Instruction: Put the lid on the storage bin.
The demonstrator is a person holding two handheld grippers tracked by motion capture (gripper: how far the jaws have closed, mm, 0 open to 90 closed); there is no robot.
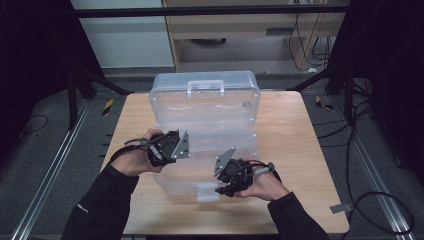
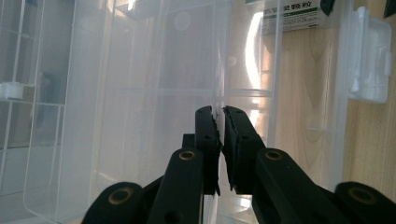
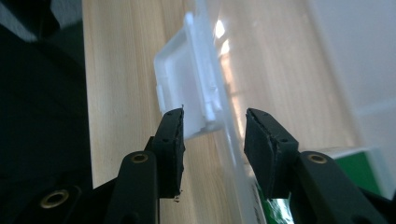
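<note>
Two hand-held grippers on the clear organizer box: lid's already up, left hand-held gripper pinches a thin divider wall, right hand-held gripper spread around the front latch, nothing loaded yet.

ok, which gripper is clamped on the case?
The left gripper: its jaws pinch a thin clear wall of the case. The right gripper has its jaws open astride the front rim beside the latch.

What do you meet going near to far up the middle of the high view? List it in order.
Near table edge → white latch on the box's front → right gripper beside it → clear plastic organizer box → its raised lid → lid handle → floor beyond.
</note>
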